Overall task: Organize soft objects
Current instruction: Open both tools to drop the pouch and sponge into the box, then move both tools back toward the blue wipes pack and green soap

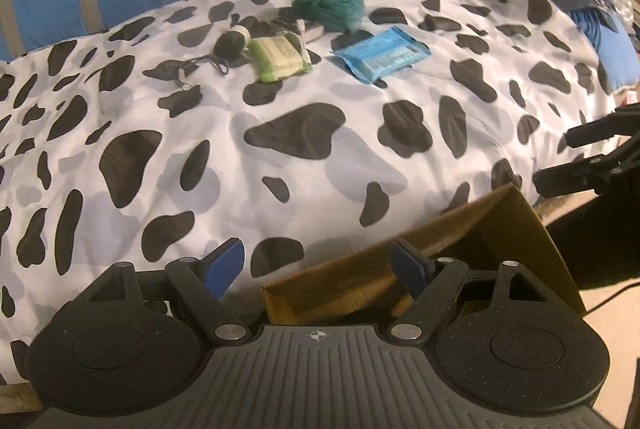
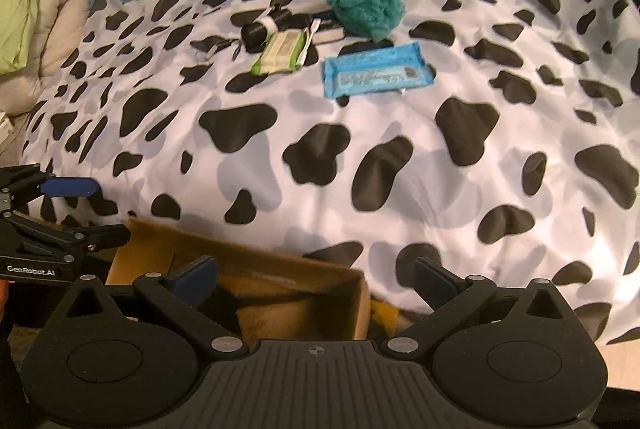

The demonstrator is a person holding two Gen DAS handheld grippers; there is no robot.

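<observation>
On the bed, the pouf lies at 12 o'clock. The wipes lie before it, the pack left of them. The box stands at 6 o'clock.

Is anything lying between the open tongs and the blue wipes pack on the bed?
Nothing visible. Only bare cow-print cover lies between the right tongs and the blue pack. The box sits near the tongs, below that path.

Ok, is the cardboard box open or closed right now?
Open. The cardboard box at the bed's near edge shows its flaps standing up and its brown interior exposed. How full it is cannot be told; both grippers hide part of it.
</observation>
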